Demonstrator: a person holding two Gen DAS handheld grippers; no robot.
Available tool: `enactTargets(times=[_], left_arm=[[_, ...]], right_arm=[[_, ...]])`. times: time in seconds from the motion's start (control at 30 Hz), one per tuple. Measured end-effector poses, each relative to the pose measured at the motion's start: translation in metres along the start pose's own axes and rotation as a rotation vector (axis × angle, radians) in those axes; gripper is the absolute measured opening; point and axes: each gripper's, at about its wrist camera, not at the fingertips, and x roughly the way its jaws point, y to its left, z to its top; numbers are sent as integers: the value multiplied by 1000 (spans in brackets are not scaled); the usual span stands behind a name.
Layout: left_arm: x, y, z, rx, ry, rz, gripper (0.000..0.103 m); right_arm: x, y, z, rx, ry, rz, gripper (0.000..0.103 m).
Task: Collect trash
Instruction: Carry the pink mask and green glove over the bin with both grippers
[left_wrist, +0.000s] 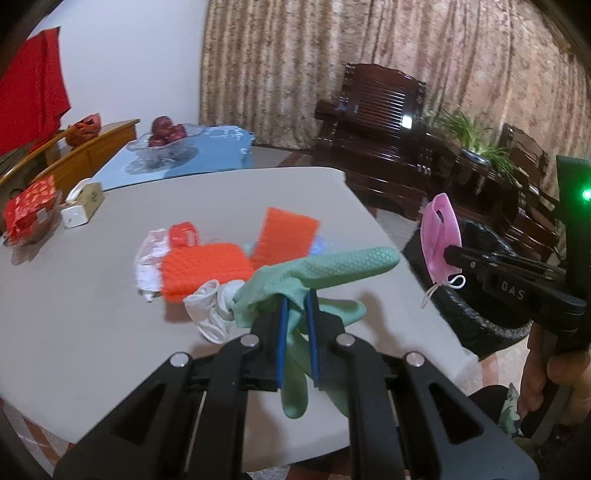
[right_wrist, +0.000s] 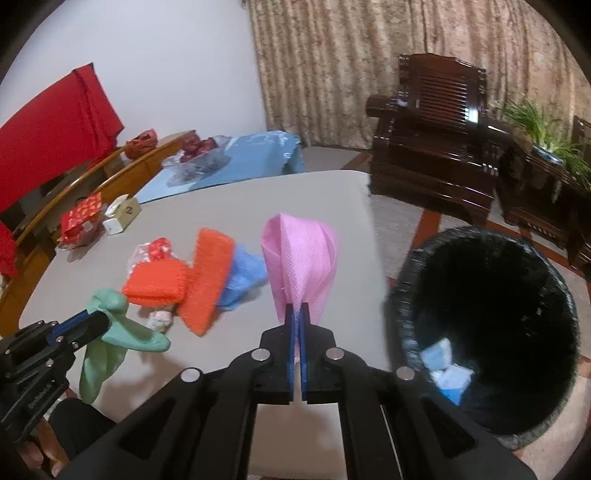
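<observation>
We are carrying a green glove (left_wrist: 332, 266) clamped in the left gripper (left_wrist: 295, 306) and a pink mask (right_wrist: 299, 266) pinched in the right gripper (right_wrist: 295, 314) toward the bin (right_wrist: 487, 325) at three o'clock, which is already holding blue scraps, while orange pads (right_wrist: 155, 282) are waiting on the table (right_wrist: 221, 206) at eleven o'clock.

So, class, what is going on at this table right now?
A person clearing trash holds a claw in each hand. The left claw is shut on a green rubber glove; the right claw is shut on a pink face mask. A black-lined bin stands beside the grey table, where orange sponges remain.

Bin (right_wrist: 406, 280) stands right of the table (right_wrist: 332, 206).
</observation>
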Motion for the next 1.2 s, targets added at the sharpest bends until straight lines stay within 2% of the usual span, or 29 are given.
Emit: enactTargets(times=[0.37, 0.63, 0.87, 1.2], left_arm=[[23, -74, 5, 63, 35, -69, 9], [45, -130, 10, 90, 67, -105, 9], [66, -175, 22, 109, 88, -130, 9], [94, -249, 40, 143, 117, -152, 9]], right_arm=[[-23, -70, -18, 46, 9, -97, 2], [-36, -136, -28, 113, 25, -167, 2], [-36, -199, -35, 170, 62, -222, 2], [-23, -261, -36, 190, 120, -260, 2]])
